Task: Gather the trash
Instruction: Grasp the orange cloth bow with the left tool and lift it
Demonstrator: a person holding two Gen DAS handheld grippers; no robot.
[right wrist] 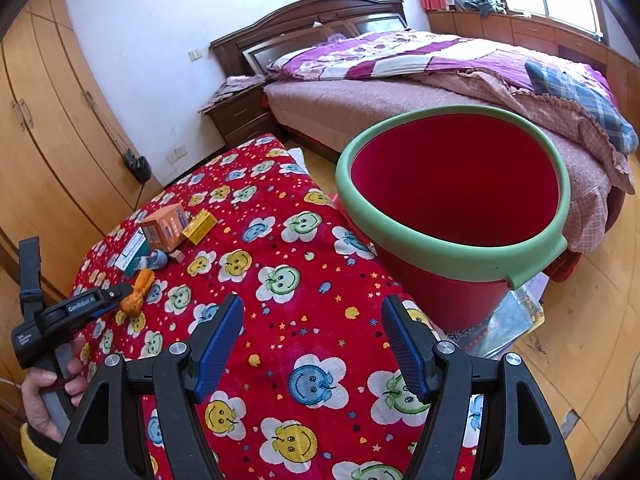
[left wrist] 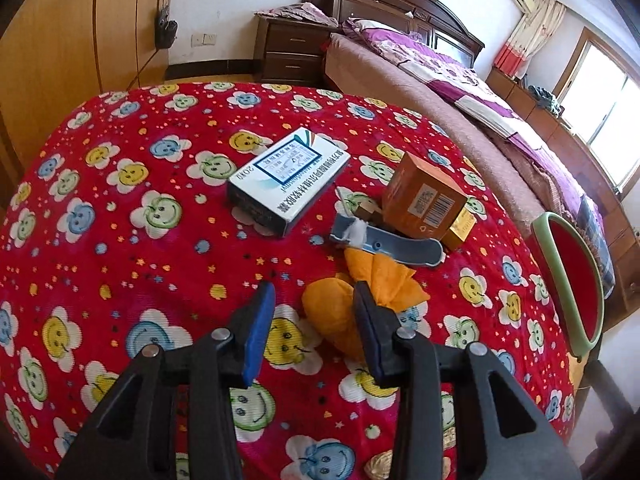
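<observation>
orange wrapper (left wrist: 352, 312) lies lengthwise, probably between left tongs (left wrist: 316, 296).

Orange cloth bundle (left wrist: 340, 316): its 3 o'clock side hidden behind right finger (left wrist: 370, 332) of left gripper (left wrist: 314, 296). Grey-blue plastic piece (left wrist: 384, 244): far edge covered by orange box (left wrist: 424, 196). Small yellow box (left wrist: 460, 232): mostly hidden behind orange box. Red bucket (left wrist: 576, 292): base out of sight below counter (left wrist: 120, 200) edge. White box (right wrist: 130, 256): print too small to read in right wrist view. Person's hand (right wrist: 44, 388): cut off at 8 o'clock edge.
</observation>
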